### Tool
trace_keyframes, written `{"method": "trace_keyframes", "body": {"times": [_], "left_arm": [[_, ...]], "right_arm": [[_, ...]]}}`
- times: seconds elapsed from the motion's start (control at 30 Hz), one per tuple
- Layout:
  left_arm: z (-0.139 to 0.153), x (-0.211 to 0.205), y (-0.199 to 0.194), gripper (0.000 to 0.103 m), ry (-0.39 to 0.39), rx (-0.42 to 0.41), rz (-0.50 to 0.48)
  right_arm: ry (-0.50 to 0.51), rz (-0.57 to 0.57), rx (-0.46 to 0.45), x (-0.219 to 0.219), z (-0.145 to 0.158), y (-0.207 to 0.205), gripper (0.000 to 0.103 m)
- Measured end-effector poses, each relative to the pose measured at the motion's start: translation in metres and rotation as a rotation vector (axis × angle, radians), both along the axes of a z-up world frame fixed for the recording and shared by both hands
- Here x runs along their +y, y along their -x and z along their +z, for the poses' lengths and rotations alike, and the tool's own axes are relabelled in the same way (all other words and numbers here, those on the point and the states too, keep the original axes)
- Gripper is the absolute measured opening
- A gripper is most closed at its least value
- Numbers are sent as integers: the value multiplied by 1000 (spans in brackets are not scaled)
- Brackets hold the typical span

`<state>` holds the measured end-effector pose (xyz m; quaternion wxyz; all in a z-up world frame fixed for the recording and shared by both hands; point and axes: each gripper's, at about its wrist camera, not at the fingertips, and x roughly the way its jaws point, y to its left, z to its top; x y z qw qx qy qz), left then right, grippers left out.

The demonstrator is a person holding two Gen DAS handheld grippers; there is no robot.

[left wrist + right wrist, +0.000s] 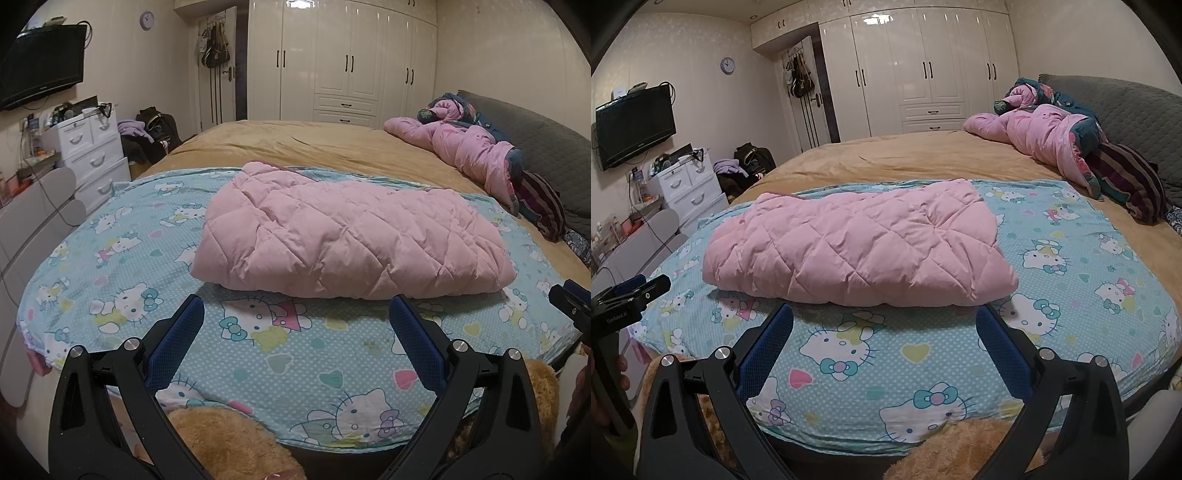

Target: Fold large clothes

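Note:
A pink quilted garment [351, 236] lies folded into a thick bundle on a light blue cartoon-cat sheet [258, 350] spread over the bed. It also shows in the right wrist view [857, 247], on the same sheet [1071, 295]. My left gripper [295, 306] is open and empty, just short of the bundle's near edge. My right gripper [884, 314] is open and empty, also just short of the near edge. The right gripper shows at the right edge of the left wrist view [570, 302]; the left gripper shows at the left edge of the right wrist view [631, 291].
A tan bedspread [314, 144] covers the bed beyond the sheet. A crumpled pink garment [469, 147] and striped cloth [543, 203] lie by the grey headboard [546, 140]. White drawers [92, 155] stand to the left. Brown plush [229, 443] lies at the bed's near edge.

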<state>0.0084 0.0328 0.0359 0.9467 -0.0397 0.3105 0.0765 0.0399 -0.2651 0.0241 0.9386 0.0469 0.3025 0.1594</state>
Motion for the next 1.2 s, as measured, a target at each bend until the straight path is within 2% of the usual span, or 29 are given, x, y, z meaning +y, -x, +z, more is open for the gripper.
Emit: {"method": "trace_keyframes", "body": {"times": [1.2], "left_arm": [[2, -1, 1, 94, -21, 4, 1]], "right_arm": [[3, -5, -1, -4, 1, 1, 99]]}}
